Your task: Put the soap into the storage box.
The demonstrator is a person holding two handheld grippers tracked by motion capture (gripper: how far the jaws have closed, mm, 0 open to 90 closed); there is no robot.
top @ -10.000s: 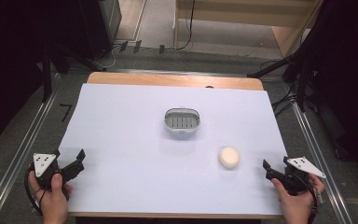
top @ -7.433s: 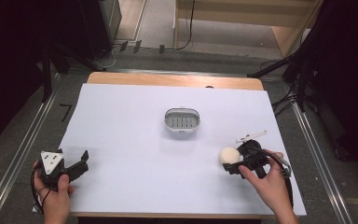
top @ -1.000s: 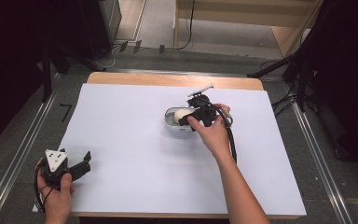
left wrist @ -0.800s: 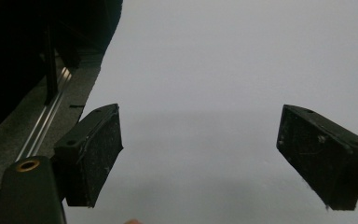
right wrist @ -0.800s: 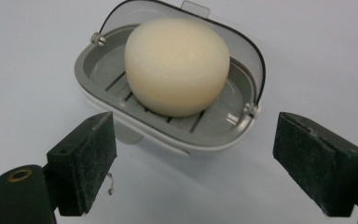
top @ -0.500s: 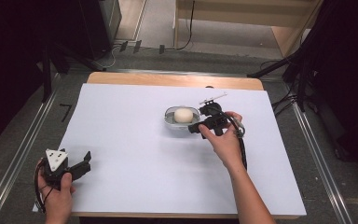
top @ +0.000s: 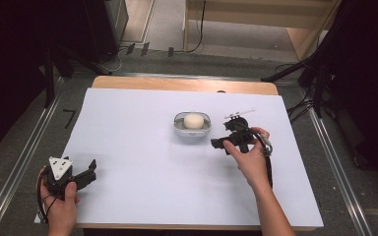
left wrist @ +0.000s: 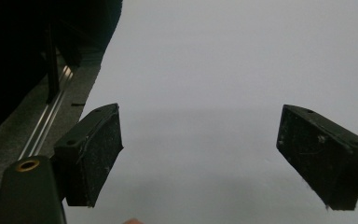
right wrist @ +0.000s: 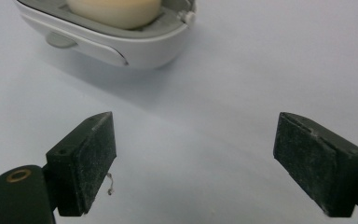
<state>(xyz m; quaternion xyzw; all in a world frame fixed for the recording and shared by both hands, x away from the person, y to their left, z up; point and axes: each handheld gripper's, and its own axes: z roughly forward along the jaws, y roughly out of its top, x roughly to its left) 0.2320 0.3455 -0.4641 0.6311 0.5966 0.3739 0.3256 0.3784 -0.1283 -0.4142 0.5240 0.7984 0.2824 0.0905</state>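
Smooth matt soap (top: pixel 193 120) in a grey plastic dish (top: pixel 192 131) on matt white paper (top: pixel 142 162).

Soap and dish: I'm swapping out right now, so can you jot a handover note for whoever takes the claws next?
Right claw: open, holding nothing, just right of the soap dish.
Left claw: open, holding nothing, at the near left of the table.
Soap bar: lying in the dish, mid-table.
Done: soap is in the dish.
Left: probably just bring the right claw to the near edge.
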